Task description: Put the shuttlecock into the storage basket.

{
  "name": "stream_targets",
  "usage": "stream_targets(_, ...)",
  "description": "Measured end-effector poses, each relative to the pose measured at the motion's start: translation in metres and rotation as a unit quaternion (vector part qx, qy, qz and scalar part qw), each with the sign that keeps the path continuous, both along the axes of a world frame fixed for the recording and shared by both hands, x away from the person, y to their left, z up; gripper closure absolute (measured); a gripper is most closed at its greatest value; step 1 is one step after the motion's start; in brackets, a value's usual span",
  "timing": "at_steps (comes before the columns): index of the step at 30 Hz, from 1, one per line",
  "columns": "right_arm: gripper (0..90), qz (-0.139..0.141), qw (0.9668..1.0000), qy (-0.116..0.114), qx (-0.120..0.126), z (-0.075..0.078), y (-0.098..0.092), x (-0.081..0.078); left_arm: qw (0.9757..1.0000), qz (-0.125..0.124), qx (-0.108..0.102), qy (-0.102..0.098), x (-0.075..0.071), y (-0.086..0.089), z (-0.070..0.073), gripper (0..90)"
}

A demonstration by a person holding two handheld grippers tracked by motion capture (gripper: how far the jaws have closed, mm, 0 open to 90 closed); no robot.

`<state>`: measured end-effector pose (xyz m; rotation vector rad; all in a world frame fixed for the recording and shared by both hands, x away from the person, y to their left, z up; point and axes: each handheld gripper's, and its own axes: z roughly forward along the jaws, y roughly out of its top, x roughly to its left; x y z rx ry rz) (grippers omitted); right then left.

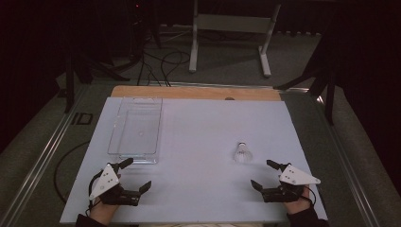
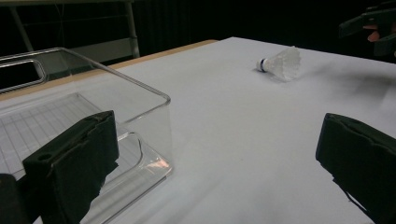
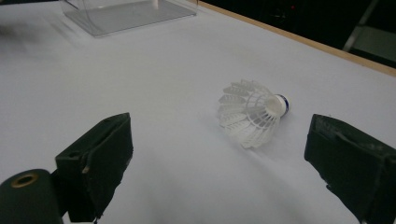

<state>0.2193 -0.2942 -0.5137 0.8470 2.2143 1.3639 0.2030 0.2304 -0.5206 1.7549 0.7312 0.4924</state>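
Shuttlecock [image 1: 243,152] on table [image 1: 198,142], right near. Clear tray [image 1: 136,130] left, farther back. Left gripper [image 1: 137,175] near tray; right gripper [image 1: 263,174] just near shuttlecock.

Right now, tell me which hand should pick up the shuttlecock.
The right gripper: its fingers are open and the shuttlecock lies just ahead of them. The left gripper sits beside the clear tray.

Left tongs [image 1: 137,175] jaws spread wide, right tongs [image 1: 263,174] likewise, both hands low, well apart
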Motion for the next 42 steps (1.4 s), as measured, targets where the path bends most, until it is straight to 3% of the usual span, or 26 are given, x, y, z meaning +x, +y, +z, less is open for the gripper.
stream_targets(11, 8.0, 0.004, 0.9999, -0.01, -0.008, 0.004, 0.004, -0.003, 1.0, -0.003, -0.002, 0.007, 0.0, 0.0, 0.0, 0.2)
stream_targets(19, 8.1, -0.016, 0.9999, 0.004, -0.002, 0.004, 0.001, 0.002, 1.0, -0.005, 0.0, 0.006, 0.0, -0.001, 0.0, 0.2)
stream_targets(29, 8.1, -0.026, 0.9994, -0.02, 0.008, 0.031, 0.003, -0.002, 1.0, -0.006, -0.001, 0.006, 0.0, -0.001, 0.001, 0.2)
stream_targets(33, 8.1, -0.033, 0.9991, -0.015, -0.023, 0.042, 0.007, -0.003, 1.0, -0.005, 0.001, 0.005, -0.001, -0.002, 0.001, 0.2)
stream_targets(39, 8.1, -0.038, 0.9987, -0.019, -0.029, 0.056, 0.007, -0.003, 1.0, -0.007, 0.002, 0.006, -0.001, -0.002, 0.001, 0.2)
stream_targets(42, 8.1, -0.065, 0.9969, -0.01, -0.043, 0.062, 0.008, 0.0, 1.0, -0.008, 0.003, 0.004, -0.001, -0.002, 0.001, 0.2)
